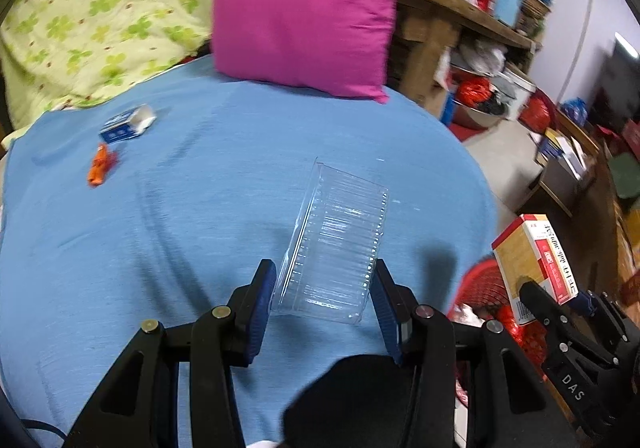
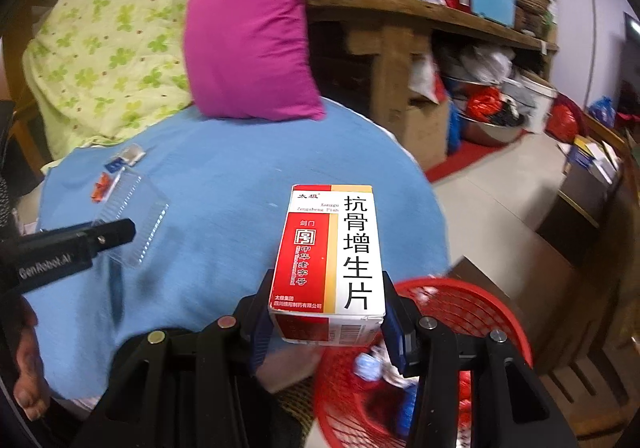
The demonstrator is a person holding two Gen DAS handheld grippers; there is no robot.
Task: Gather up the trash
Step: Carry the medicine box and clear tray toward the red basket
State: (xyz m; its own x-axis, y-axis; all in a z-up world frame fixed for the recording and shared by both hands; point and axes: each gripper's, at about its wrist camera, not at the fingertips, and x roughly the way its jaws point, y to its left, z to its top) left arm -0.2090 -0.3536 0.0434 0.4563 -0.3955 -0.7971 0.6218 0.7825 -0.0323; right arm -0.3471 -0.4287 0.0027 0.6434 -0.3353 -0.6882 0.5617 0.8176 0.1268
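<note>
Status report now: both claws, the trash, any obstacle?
Left claw holding clear tray. Right claw holding medicine box by red basket. No obstacle seen.

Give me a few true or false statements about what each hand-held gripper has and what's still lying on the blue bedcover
1. The right hand-held gripper is shut on a red and white medicine box. True.
2. The left hand-held gripper is shut on a metal can. False: it is shut on a clear plastic container.
3. A small blue and white box and an orange wrapper lie on the blue bedcover. True.
4. The red mesh basket is empty. False: crumpled items already lie inside it.
5. The pink pillow lies flat in the middle of the bedcover. False: it stands at the far edge.
</note>
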